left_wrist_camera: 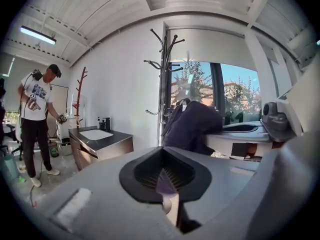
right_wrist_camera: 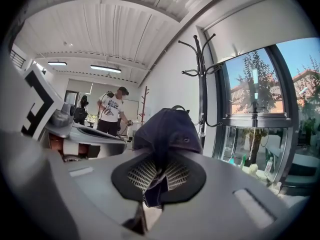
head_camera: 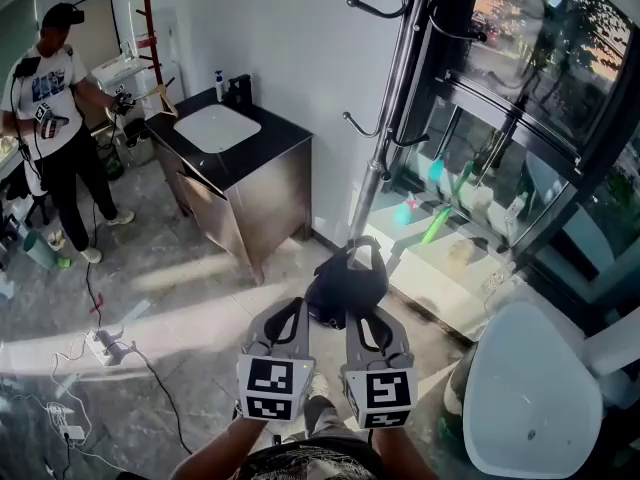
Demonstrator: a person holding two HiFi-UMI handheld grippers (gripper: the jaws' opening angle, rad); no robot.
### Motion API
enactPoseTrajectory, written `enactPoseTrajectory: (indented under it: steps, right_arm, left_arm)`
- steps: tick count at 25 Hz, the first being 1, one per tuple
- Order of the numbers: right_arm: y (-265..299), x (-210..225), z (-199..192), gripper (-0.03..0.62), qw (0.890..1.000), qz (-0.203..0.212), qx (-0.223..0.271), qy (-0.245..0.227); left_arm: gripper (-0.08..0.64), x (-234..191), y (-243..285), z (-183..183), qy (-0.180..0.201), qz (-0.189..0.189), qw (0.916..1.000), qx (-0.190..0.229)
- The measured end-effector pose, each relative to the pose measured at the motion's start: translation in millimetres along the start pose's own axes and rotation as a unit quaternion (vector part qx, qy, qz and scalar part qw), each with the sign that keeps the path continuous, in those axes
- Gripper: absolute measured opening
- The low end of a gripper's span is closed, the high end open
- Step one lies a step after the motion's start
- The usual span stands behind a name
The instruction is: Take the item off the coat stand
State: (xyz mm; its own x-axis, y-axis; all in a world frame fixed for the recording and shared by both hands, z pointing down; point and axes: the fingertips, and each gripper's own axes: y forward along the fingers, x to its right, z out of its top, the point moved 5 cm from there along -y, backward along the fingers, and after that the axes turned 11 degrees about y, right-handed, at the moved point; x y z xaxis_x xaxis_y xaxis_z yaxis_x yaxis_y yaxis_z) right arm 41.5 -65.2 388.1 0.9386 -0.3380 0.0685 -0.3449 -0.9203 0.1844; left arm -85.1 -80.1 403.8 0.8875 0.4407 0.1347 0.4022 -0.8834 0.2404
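Note:
A dark cap (head_camera: 346, 280) hangs in front of me, clear of the metal coat stand (head_camera: 392, 108), which rises by the window. My right gripper (head_camera: 362, 314) is shut on the cap's fabric; in the right gripper view the cap (right_wrist_camera: 167, 129) bulges up above the pinched jaws (right_wrist_camera: 157, 178), with the stand (right_wrist_camera: 201, 84) behind it. My left gripper (head_camera: 290, 314) sits just left of the cap, shut with nothing between its jaws. From the left gripper view the cap (left_wrist_camera: 192, 126) shows to the right of the stand (left_wrist_camera: 162, 79). The stand's hooks are bare.
A black-topped cabinet with a white basin (head_camera: 232, 140) stands against the wall at left. A person (head_camera: 50, 118) holding grippers stands farther left near a red-brown stand (head_camera: 150, 18). A power strip and cables (head_camera: 105, 346) lie on the floor. A white rounded object (head_camera: 530, 398) sits at right.

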Motion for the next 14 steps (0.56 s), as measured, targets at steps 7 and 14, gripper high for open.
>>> enactPoseTrajectory:
  steps: [7, 14]
  right_arm:
    - [-13.3, -17.4, -7.4, 0.025, 1.000, 0.023, -0.002, -0.001]
    - [-21.6, -32.3, -10.3, 0.025, 0.999, 0.037, -0.001, 0.007]
  left_arm:
    - [-0.002, -2.4, -28.0, -15.9, 0.005, 0.024, 0.9995, -0.021]
    - [-0.002, -1.4, -48.0, -18.4, 0.017, 0.030, 0.9993, -0.016]
